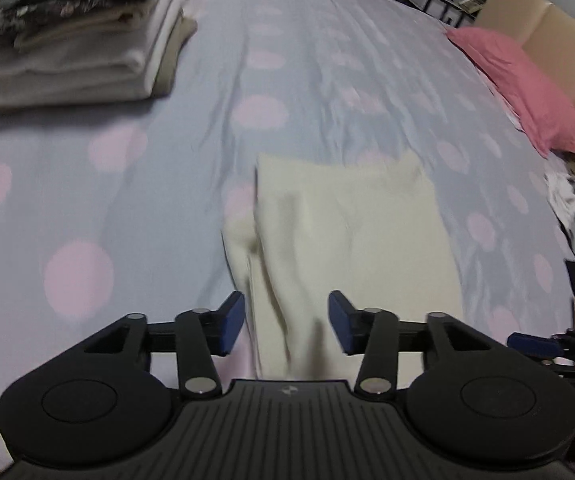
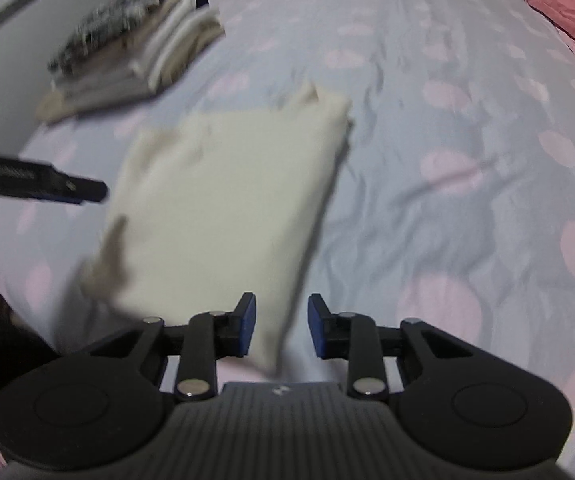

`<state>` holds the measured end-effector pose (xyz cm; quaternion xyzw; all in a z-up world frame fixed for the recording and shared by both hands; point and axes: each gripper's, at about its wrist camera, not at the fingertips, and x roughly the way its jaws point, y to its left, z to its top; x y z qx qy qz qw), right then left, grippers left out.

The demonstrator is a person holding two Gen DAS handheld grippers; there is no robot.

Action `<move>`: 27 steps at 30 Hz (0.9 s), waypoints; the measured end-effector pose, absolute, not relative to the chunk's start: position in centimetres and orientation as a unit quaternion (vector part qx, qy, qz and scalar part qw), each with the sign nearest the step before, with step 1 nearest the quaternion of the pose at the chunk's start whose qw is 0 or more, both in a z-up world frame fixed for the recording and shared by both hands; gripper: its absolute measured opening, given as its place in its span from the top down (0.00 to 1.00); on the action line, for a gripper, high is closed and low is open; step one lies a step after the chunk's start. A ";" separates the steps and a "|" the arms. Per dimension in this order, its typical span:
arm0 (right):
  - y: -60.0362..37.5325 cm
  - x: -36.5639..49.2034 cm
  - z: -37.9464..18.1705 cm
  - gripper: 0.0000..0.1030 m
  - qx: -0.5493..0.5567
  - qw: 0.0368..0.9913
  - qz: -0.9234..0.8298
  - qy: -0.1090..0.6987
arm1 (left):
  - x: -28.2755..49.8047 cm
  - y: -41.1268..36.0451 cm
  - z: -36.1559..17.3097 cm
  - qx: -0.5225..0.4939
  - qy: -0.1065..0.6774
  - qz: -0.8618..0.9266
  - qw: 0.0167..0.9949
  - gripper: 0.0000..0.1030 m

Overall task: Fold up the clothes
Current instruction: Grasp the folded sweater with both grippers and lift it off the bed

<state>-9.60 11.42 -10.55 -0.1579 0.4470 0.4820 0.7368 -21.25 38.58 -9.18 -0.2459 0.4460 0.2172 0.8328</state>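
Both my grippers hover with fingers spread and nothing held: left gripper (image 1: 286, 322) above the near edge of the cream garment (image 1: 347, 236), right gripper (image 2: 281, 326) above its near corner. Beneath, I see the dotted bedspread (image 1: 127, 184), the folded stack (image 1: 79, 36) far left, and a pink pillow (image 1: 523, 88).

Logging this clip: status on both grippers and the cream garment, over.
Left gripper open, right gripper open, both empty. Cream garment folded flat on the bedspread. Folded stack far off, nothing in the way.
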 end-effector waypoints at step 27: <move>16.6 1.1 -16.4 0.39 0.034 0.701 0.464 0.541 | -19.8 45.8 -17.3 -0.371 0.395 0.238 0.806 0.41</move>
